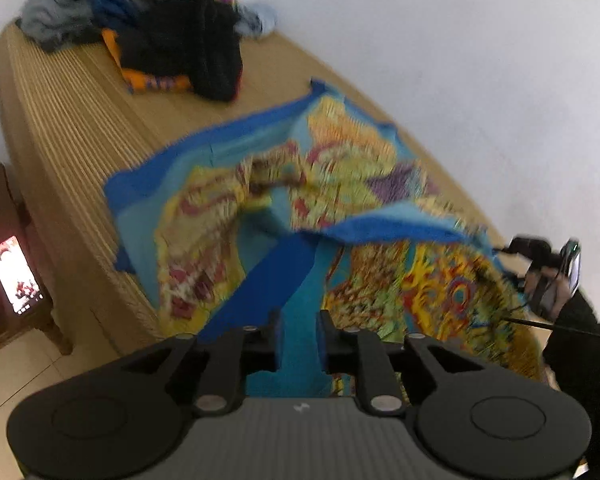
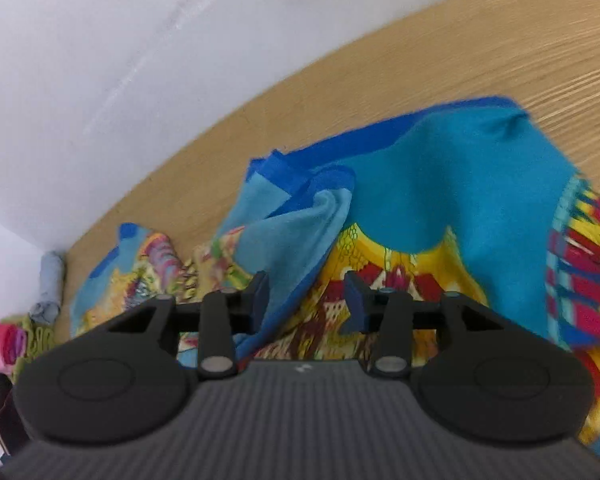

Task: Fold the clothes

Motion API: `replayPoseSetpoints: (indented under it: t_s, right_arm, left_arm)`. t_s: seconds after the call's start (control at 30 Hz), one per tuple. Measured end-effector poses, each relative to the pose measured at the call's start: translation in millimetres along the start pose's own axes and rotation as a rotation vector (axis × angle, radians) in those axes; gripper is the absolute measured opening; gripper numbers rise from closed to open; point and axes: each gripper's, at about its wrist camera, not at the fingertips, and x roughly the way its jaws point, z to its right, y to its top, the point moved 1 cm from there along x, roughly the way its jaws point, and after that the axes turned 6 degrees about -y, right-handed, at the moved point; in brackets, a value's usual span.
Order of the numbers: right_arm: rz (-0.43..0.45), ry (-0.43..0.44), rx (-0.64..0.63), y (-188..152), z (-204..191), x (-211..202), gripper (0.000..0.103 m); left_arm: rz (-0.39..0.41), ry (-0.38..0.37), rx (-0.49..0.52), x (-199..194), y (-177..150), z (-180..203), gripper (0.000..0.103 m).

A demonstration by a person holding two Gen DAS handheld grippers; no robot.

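Note:
A large cloth [image 1: 260, 184] with blue borders and a yellow, red and turquoise print lies half spread and rumpled on the woven mat [image 1: 60, 120] of the bed. My left gripper [image 1: 299, 320] hovers over its near edge. The jaws stand slightly apart, turquoise fabric shows in the gap, and I see no pinch. In the right wrist view the same cloth [image 2: 440, 184] lies bunched, with a turquoise fold running under my right gripper [image 2: 306, 300]. Those jaws stand wide apart and hold nothing.
A heap of unfolded clothes [image 1: 172, 32] fills the far end of the bed against the white wall [image 1: 460, 60]. A lit phone [image 1: 16, 276] lies on a wooden side table at the left. A dark sleeve [image 1: 572, 344] enters at the right edge. More garments [image 2: 8, 340] sit in the corner.

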Motion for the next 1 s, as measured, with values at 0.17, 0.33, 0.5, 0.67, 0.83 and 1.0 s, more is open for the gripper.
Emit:
replayPoseSetpoints:
  t_s: [0.17, 0.33, 0.5, 0.67, 0.83, 1.0]
  right_arm:
    - [0.011, 0.039, -0.041, -4, -15, 32, 0.045]
    - [0.02, 0.085, -0.047, -1, -24, 43, 0.045]
    - [0.005, 0.113, -0.038, 5, -26, 47, 0.045]
    - [-0.016, 0.142, -0.028, 8, -31, 49, 0.051]
    - [0.043, 0.137, -0.072, 5, -40, 50, 0.029]
    - [0.203, 0.188, -0.072, 15, -45, 8, 0.008]
  left_arm:
    - [-0.051, 0.094, 0.183, 33, 8, 18, 0.033]
    - [-0.046, 0.151, 0.306, 56, 21, 32, 0.043]
    - [-0.088, 0.19, 0.293, 77, 26, 25, 0.049]
    - [-0.127, 0.123, 0.263, 86, 22, 25, 0.025]
    - [-0.086, 0.065, 0.27, 71, 13, 46, 0.005]
    - [-0.022, -0.03, 0.223, 32, 19, 67, 0.005]
